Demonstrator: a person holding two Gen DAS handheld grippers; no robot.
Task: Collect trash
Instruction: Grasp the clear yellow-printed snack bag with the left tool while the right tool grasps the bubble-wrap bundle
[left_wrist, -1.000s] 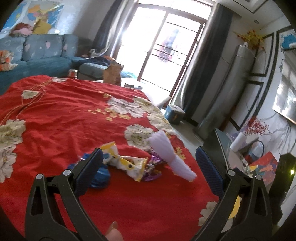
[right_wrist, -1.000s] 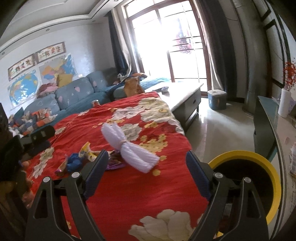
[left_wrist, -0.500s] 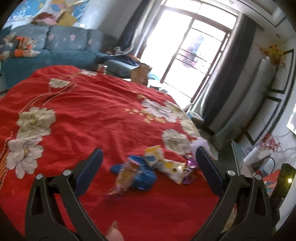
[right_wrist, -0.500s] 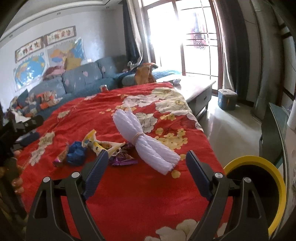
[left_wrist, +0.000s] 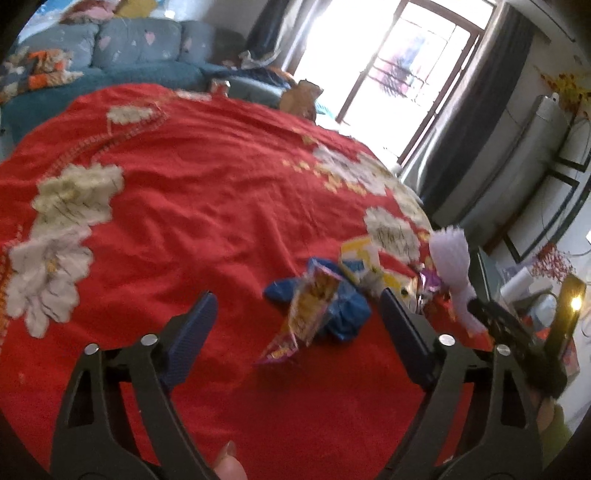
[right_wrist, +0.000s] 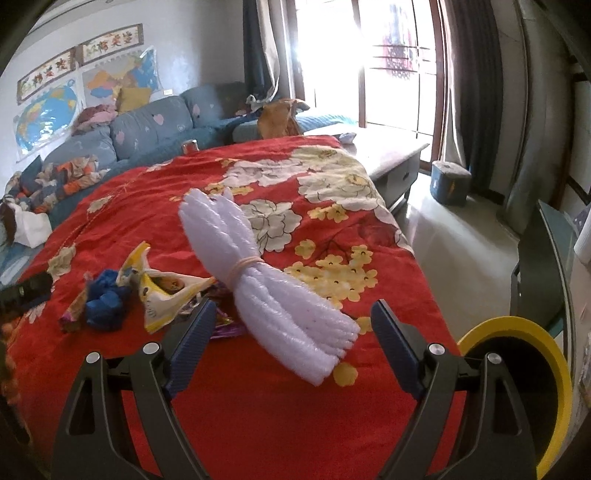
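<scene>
While the trash was not yet gripped, the left gripper (left_wrist: 295, 317) was held wide apart over the wrappers (left_wrist: 314, 306), apparently for a pick. The foam bundle (right_wrist: 266, 284) was framed by the right gripper (right_wrist: 291, 328), likewise spread and empty. The bin (right_wrist: 554, 369), beside the red cloth (right_wrist: 258, 406), showed no visible contents.

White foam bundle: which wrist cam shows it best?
Right wrist. The foam bundle lies whole and sharp ahead of the open right gripper. Left wrist shows it only small, blurred, at the right edge, partly behind wrappers.
</scene>
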